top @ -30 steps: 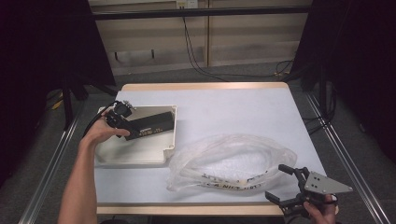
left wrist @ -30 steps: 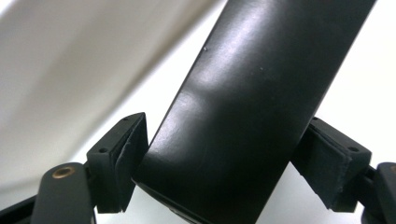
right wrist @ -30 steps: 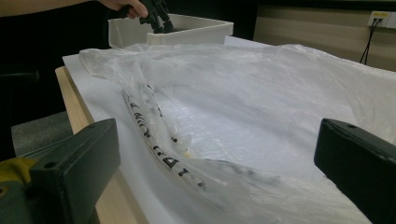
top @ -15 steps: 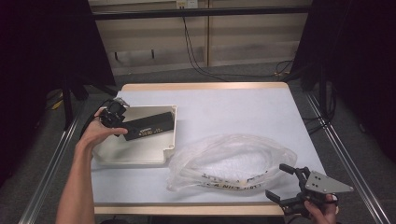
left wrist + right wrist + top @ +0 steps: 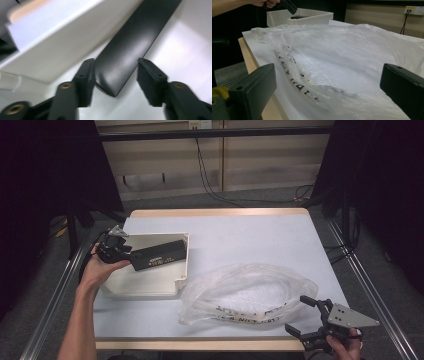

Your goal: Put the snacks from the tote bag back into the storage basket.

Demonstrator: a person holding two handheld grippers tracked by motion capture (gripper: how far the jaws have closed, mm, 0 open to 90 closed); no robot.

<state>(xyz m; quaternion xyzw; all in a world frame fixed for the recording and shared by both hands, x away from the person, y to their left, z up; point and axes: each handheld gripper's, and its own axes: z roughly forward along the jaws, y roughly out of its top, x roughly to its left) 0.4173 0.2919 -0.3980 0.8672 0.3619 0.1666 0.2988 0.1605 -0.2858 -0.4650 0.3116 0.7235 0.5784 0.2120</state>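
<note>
Left gripper view puts us right at the jaws: the left gripper (image 5: 115, 75) straddles the near end of a long, flat, glossy black bar (image 5: 130, 47), and its jaws have just been closing in. One pad looks to touch an edge, the other stands slightly off, so no firm clamp yet. That bar looks rigid, smooth and probably slippery; I'd pinch it across its narrow width near this end, squarely, or it could swivel. It lies slantwise in the shallow cream-white plastic tray (image 5: 150, 282) at the left of the pale table (image 5: 250, 240). Beside the tray sprawls a crumpled clear plastic bag with black print (image 5: 247, 292): soft, light, floppy. At the near right corner the right gripper (image 5: 304, 316) waits with jaws wide apart, facing the bag. Count: one bar, one tray, one bag, two grippers.
</note>
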